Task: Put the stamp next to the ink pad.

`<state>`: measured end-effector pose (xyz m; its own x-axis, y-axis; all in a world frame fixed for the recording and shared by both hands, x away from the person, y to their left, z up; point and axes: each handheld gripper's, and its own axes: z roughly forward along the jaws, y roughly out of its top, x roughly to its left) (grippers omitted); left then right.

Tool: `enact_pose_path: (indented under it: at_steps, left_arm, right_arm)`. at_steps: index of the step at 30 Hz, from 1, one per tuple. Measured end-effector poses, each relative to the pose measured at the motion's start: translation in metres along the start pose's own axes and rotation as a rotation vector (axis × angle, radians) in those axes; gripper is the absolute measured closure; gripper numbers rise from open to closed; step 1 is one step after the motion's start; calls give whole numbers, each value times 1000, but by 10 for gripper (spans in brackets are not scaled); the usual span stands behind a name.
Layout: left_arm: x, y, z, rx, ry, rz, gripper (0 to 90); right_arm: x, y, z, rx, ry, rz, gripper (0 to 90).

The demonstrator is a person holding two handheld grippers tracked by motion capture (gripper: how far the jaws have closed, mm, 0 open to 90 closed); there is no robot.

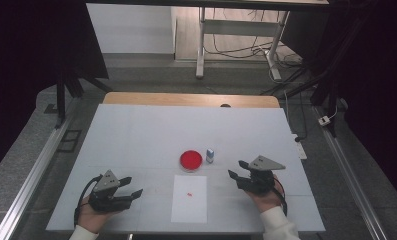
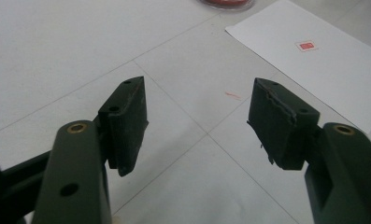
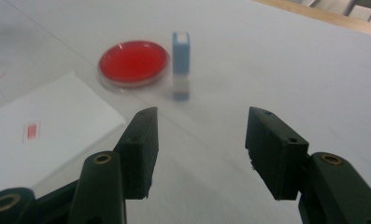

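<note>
The white paper sheet (image 1: 189,198) is taken as the landmark here; a small red stamp mark (image 1: 189,194) is printed near its middle; just past its far edge a round red ink pad (image 1: 191,160) is parked, and the little blue-and-white stamp (image 1: 210,155) is stood upright right beside the pad; left of the sheet the left gripper (image 1: 131,186) is held with jaws wide and nothing between them; right of the sheet the right gripper (image 1: 237,169) is pointed at the stamp, jaws spread wide, nothing gripped
</note>
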<state>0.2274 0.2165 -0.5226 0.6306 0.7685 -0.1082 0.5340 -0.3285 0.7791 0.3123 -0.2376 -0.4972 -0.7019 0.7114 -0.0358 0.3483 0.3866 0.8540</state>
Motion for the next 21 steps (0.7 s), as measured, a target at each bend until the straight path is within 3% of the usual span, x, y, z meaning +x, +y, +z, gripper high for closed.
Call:
enact_pose_path:
  at_steps: [10, 21]
  left_arm:
    - [3, 0, 0, -1, 2, -3, 371]
    - [2, 0, 0, -1, 5, -2, 371]
  right_arm:
    - [-8, -30, -44, -10, -30, -25, 437]
    - [-15, -37, -54, -14, -20, -21, 437]
